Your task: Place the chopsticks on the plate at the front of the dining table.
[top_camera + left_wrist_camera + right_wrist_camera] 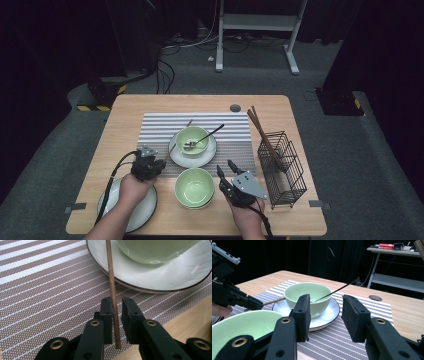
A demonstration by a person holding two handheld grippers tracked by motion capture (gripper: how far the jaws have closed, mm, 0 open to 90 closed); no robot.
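One chopstick (113, 293) sits between the L gripper (117, 312) jaws, touching the one pad w/ a slim gap at the other, so it's not clamped; its far end leans on the plate (160, 280) rim over the striped mat (45, 290). R gripper (325, 315) hangs open (nothing between its jaws), just beside the near green bowl (194, 187).

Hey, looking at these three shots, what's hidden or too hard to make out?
- Chopstick: far end cut off by the top edge in the left gripper view; too thin to follow in the high view.
- Plate at the near left: largely covered by the person's left hand in the high view.
- Near bowl: cut off by the left edge and the right gripper in its own view.
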